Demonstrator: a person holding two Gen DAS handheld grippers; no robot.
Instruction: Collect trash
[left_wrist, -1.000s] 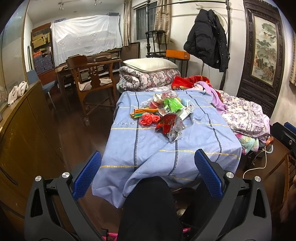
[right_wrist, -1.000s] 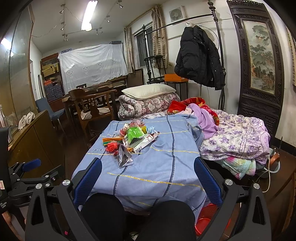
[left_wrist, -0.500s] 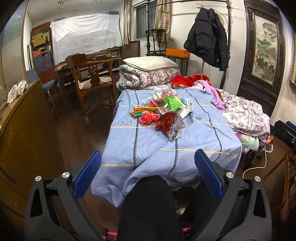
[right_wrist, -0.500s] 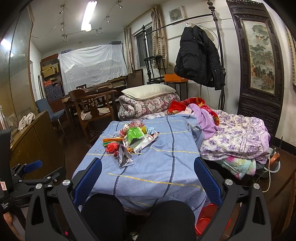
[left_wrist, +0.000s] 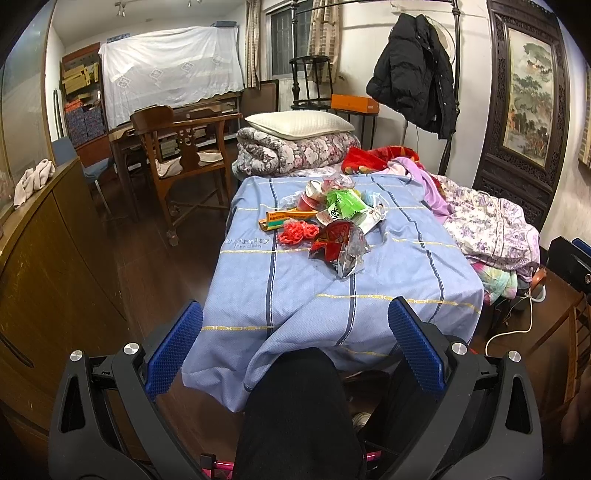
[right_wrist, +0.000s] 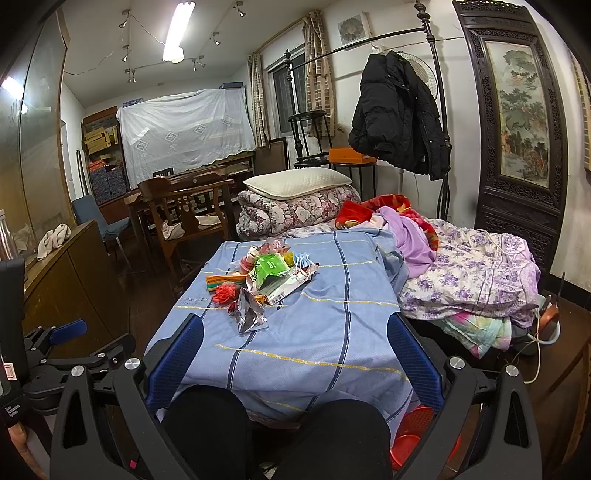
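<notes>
A pile of trash (left_wrist: 332, 221) lies on a table under a blue striped cloth (left_wrist: 303, 295): a green packet (left_wrist: 345, 201), a red foil wrapper (left_wrist: 338, 245), a red mesh bundle (left_wrist: 297, 232), an orange box (left_wrist: 286, 218) and face masks. The pile also shows in the right wrist view (right_wrist: 264, 282). My left gripper (left_wrist: 295, 343) is open and empty, near the table's front edge. My right gripper (right_wrist: 295, 354) is open and empty, over the cloth's near edge. The left gripper shows at the left of the right wrist view (right_wrist: 66, 332).
A wooden cabinet (left_wrist: 40, 266) stands on the left. A wooden chair (left_wrist: 184, 162) stands behind the table. Bedding and clothes (left_wrist: 487, 229) are heaped on the right. A red basin (right_wrist: 417, 432) sits under the table. The person's dark legs (right_wrist: 273, 435) are below.
The left wrist view has crept slightly closer to the table. The right gripper has barely moved. Both grippers stay open.
</notes>
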